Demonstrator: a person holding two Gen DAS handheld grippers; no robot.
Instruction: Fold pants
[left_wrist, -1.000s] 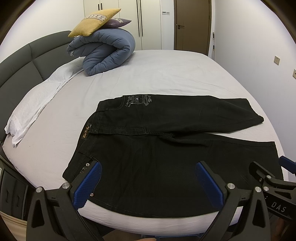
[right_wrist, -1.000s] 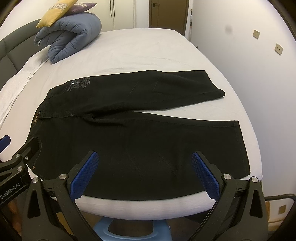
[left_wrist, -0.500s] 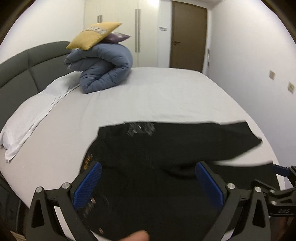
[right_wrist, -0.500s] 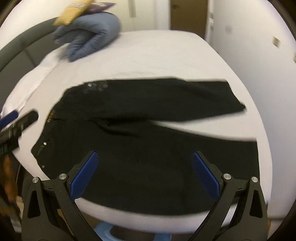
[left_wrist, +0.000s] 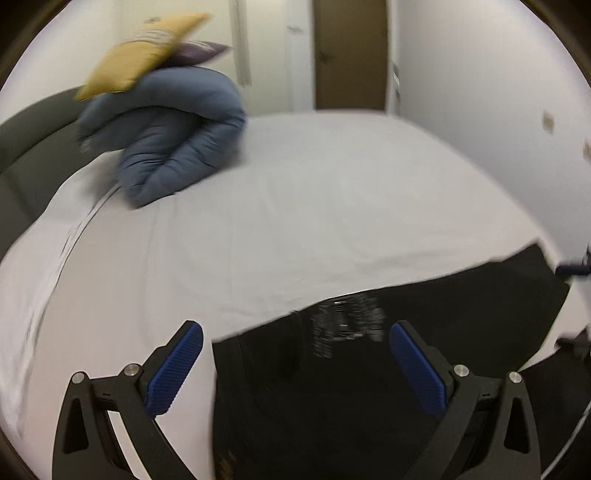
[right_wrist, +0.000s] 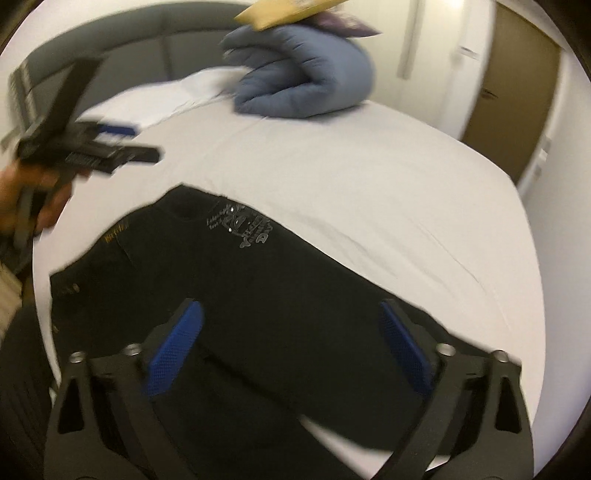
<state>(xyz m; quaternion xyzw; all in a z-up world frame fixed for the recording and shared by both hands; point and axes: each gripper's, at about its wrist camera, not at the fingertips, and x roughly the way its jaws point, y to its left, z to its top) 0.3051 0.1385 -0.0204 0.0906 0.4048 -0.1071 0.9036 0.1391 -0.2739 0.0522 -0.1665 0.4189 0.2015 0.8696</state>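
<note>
Black pants lie flat on the white bed sheet, with a pale print near the waist. My right gripper hovers over the upper part of the pants. Its jaws are closing, with only the flat cloth beneath them and nothing pressed. My left gripper is open above the far edge of the pants at the waist end. In the right wrist view a hand holds the left gripper at the upper left. Both views are blurred by motion.
A rolled blue duvet with a yellow pillow on top sits at the head of the bed. A grey headboard curves behind it. A brown door and white walls stand beyond the bed.
Both grippers have swept across the bed towards the waist end of the pants. The right wrist view has rolled, and the left gripper now shows at its upper left.
</note>
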